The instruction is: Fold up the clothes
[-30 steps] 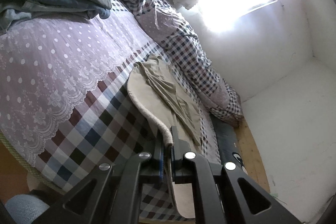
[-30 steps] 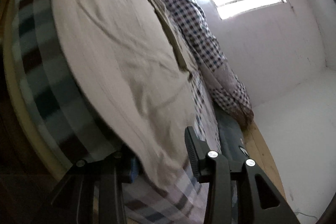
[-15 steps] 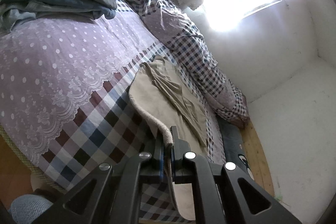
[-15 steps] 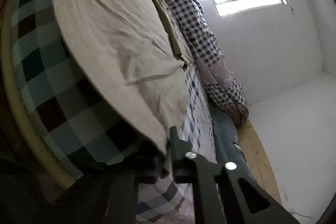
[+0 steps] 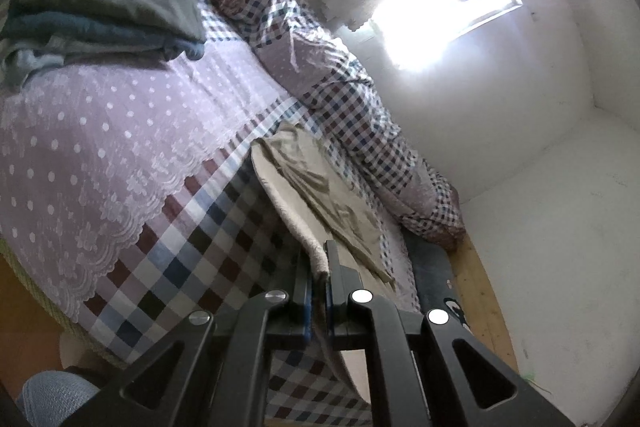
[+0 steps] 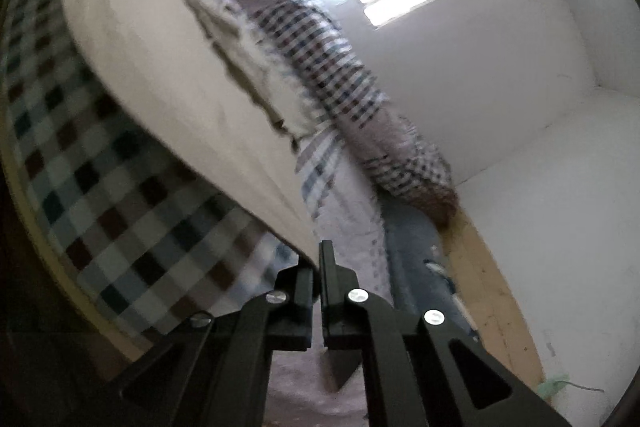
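Beige matt cloth garment (image 5: 320,211), soft and creased, with a fuzzy nap along its edge, is lying on the checked woven cotton sheet (image 5: 192,251). Sheer lilac dotted lace cover (image 5: 92,155) is draping the far end. Matt black plastic left gripper (image 5: 318,279), shiny metal screws, is pinching the garment's edge.

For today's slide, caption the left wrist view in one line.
Left gripper pinches the beige garment's edge over a checked bedspread.

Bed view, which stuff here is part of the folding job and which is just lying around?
Part of the job:
beige garment
left gripper, shut on its edge
right gripper, shut on its edge

Just lying about:
stack of folded blue-grey clothes
checked quilt
lace cover
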`<state>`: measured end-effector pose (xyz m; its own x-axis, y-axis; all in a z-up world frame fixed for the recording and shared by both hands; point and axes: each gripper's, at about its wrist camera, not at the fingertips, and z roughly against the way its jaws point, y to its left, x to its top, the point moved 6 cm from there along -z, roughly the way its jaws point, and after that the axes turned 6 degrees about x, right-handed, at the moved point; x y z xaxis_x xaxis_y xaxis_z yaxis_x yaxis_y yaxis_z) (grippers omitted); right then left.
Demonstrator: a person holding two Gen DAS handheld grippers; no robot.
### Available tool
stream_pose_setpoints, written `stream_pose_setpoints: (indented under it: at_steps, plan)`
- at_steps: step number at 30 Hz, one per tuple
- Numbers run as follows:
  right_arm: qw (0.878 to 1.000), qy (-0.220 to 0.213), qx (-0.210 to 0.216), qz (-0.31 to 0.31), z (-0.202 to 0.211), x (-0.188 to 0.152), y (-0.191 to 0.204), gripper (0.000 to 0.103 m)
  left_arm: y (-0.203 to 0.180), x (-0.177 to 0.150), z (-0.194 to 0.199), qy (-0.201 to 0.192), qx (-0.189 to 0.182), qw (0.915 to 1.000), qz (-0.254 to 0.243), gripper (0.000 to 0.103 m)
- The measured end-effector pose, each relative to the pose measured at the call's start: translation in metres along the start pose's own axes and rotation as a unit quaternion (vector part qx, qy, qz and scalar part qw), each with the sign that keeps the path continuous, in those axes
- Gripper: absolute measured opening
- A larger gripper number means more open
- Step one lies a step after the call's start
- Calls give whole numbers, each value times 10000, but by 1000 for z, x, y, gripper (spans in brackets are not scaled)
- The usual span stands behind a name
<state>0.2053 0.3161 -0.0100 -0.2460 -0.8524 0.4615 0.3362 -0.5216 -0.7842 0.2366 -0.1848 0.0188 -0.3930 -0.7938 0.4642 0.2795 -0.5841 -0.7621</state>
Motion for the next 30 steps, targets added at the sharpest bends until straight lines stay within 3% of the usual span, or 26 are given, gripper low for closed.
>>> stream_pose_setpoints:
  at_steps: [9, 19, 30]
  plan:
    - [9989, -318, -336, -118, 44, 42, -68, 0, -38, 22, 43, -213, -417, 9988, -161, 3]
    - [9955, -432, -643, -550, 112, 52, -123, 0, -95, 27, 110, -496, -1047, 9921, -483, 3]
    - [9862, -675, -1090, -1045, 198, 61, -179, 0, -149, 23, 194, -835, -1702, 9790, -749, 3]
